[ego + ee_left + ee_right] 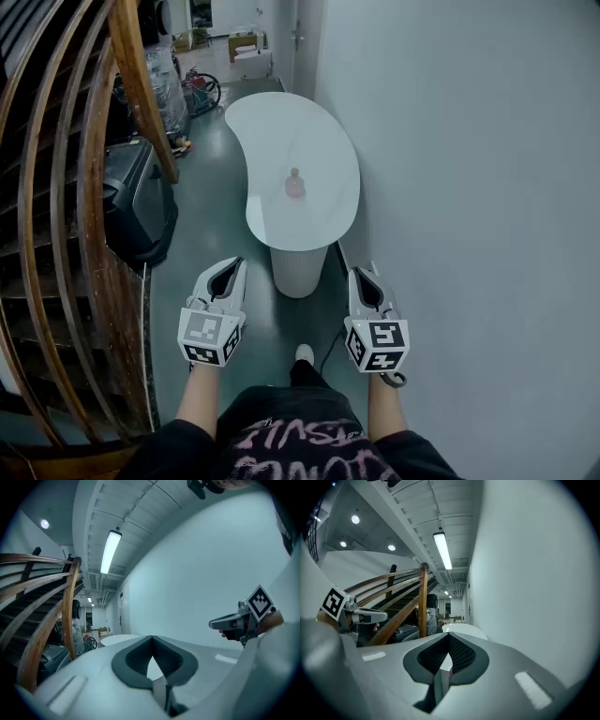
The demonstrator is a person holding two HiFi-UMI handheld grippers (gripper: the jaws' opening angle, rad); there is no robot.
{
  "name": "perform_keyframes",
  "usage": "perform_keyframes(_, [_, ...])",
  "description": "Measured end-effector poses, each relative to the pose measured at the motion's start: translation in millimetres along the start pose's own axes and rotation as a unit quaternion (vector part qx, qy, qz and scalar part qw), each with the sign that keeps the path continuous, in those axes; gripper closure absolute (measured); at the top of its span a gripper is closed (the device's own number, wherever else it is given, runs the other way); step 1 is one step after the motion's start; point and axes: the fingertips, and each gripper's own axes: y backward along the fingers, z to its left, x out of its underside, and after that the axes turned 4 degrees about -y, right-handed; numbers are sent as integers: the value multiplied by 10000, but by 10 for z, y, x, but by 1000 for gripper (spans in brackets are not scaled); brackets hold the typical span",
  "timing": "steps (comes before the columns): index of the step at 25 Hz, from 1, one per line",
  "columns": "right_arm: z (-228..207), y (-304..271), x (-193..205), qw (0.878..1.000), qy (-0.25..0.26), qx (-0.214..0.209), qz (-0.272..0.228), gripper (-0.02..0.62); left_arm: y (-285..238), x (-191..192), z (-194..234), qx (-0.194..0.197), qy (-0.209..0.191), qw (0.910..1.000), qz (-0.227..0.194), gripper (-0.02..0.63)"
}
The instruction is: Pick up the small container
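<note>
The small container, a pale pink bottle-like shape with a narrow top, stands upright near the middle of a white kidney-shaped table ahead of me. Both grippers are held low near my body, well short of the table. My left gripper is shut with nothing in it, and so is my right gripper. In the left gripper view the left gripper has its jaws meeting at the tip, with the table far beyond. The right gripper looks the same in its own view. Neither gripper view shows the container clearly.
A curved wooden stair railing runs along my left, with a black case on the floor beside it. A plain white wall closes the right side. The table stands on a white pedestal. A bicycle and boxes are down the corridor.
</note>
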Motion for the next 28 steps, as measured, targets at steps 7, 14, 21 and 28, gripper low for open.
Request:
perform_keyframes(7, [52, -2, -5, 10000, 17, -7, 0, 585, 39, -8, 39, -18, 47, 10000, -51, 606])
perform_keyframes(14, [113, -20, -9, 10000, 77, -27, 13, 585, 60, 1, 60, 15, 94, 9999, -70, 606])
perform_keyframes(21, [150, 0, 3, 9997, 243, -14, 14, 584, 69, 68, 46, 42, 177, 9998, -25, 606])
perform_keyframes(28, [86, 40, 41, 9998, 123, 121, 17, 584, 66, 98, -3, 115, 164, 9998, -8, 606])
